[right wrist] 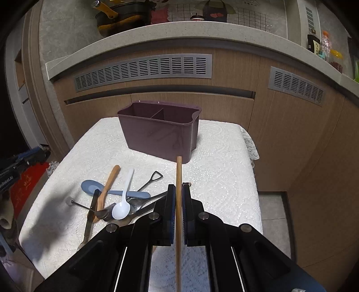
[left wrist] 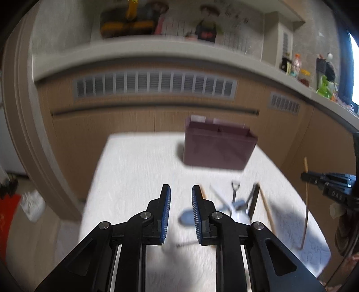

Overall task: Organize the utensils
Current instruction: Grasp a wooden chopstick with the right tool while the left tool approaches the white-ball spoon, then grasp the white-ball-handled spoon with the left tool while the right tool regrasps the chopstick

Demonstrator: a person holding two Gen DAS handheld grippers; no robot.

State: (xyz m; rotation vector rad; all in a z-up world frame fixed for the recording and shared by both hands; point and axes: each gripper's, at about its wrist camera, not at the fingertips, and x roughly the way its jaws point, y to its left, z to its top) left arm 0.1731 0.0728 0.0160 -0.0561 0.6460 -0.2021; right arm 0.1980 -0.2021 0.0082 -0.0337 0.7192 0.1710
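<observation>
Clamping chopstick (right wrist: 178,179), right claw (right wrist: 178,191); left claw (left wrist: 181,195) empty.

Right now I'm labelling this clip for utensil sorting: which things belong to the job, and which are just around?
Job:
- chopstick in the right gripper
- purple caddy
- white spoon
- blue spoon
- wooden spoon
- left gripper, holding nothing

Just around:
- pot
- bottles
- vent grille

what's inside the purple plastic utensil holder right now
The dark purple plastic utensil holder shows a divider and bare inner walls, with no utensil sticking up. Its front wall hides the bottom of both compartments.
</observation>
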